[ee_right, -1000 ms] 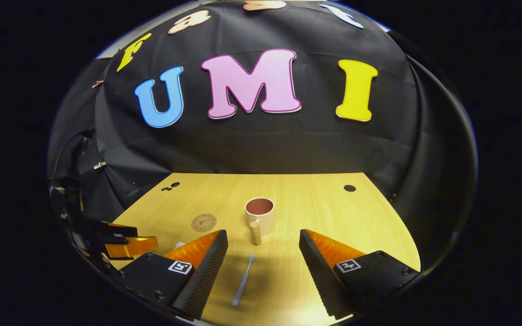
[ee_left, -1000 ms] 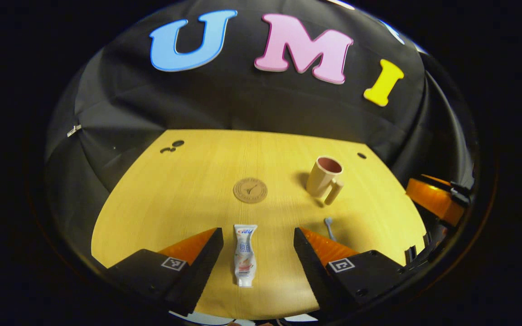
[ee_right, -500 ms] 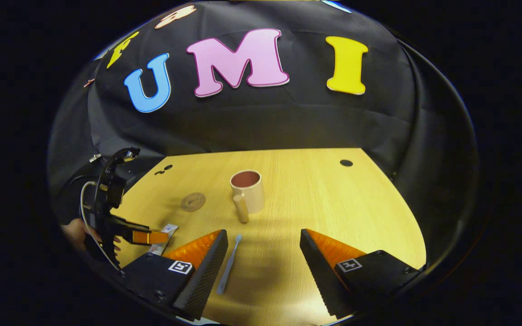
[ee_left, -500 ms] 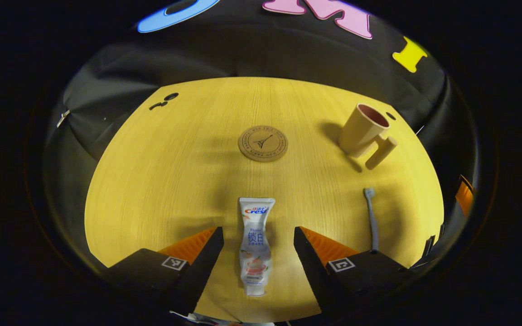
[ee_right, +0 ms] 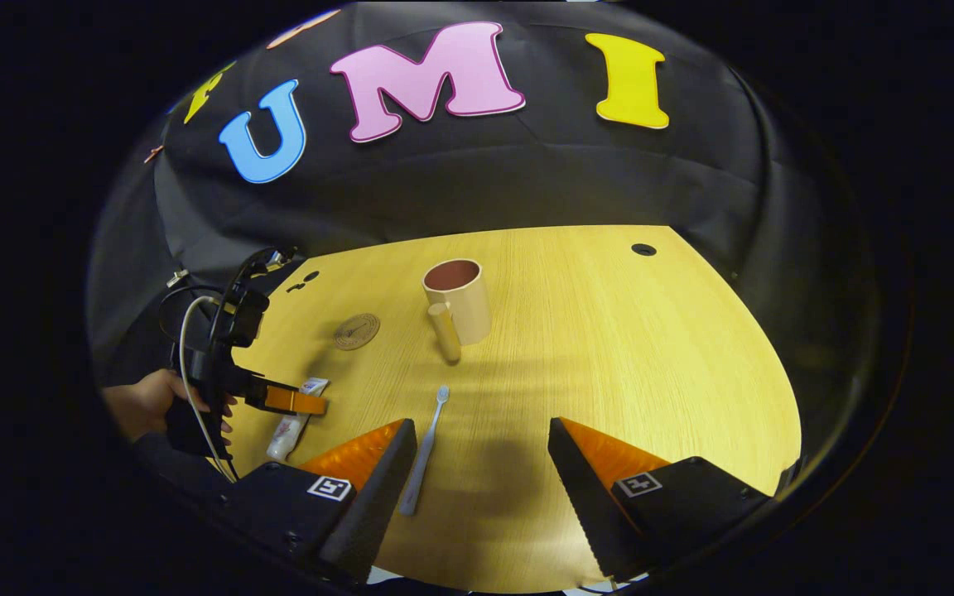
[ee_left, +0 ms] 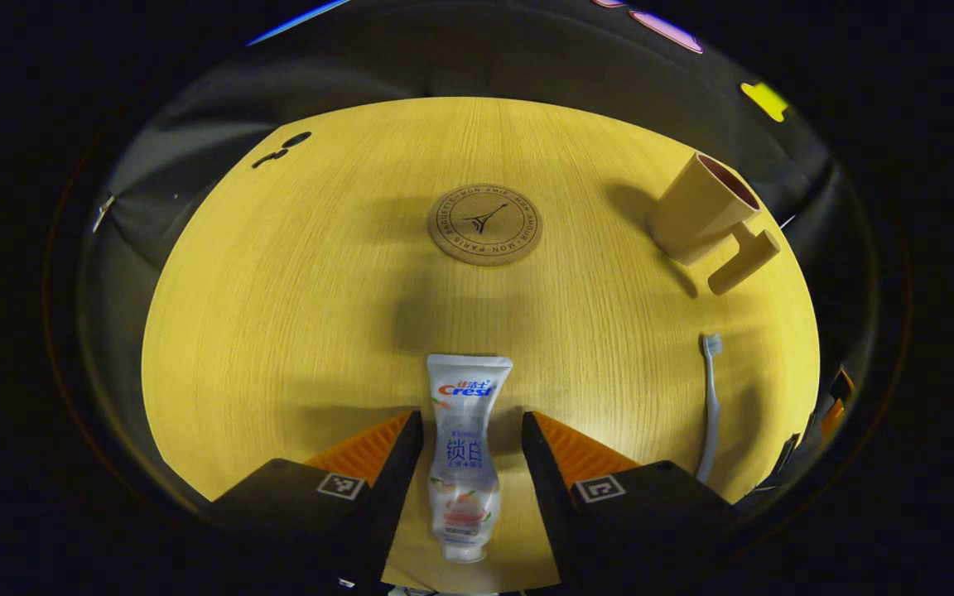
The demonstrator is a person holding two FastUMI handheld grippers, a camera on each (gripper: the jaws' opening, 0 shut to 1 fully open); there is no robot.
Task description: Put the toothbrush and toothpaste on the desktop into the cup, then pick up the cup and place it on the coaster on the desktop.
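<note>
Yellow wood-grain tabletop carries all four task items. In the left gripper view, the left gripper is low over the toothpaste, a white tube lying flat with its crimped end toward 12 o'clock and its cap toward 6 o'clock. The two fingers stand apart on either side of the tube, close to its edges; whether they touch it cannot be told. The round brown coaster lies flat at 12 o'clock from the tube, well apart from it. The beige cup stands upright at 2 o'clock, its handle turned toward the near edge. The toothbrush lies flat at 3 o'clock, bristle head pointing toward the cup.

In the right gripper view, the right gripper hovers above the tabletop with its fingers wide apart and nothing between them pressed. The toothbrush lies just beside the left-hand finger, its head toward 12 o'clock. The cup stands beyond it at 12 o'clock, open mouth up and handle facing the camera. The coaster lies at 11 o'clock, to the left of the cup. At 9 o'clock a hand holds the left gripper down over the toothpaste.
</note>
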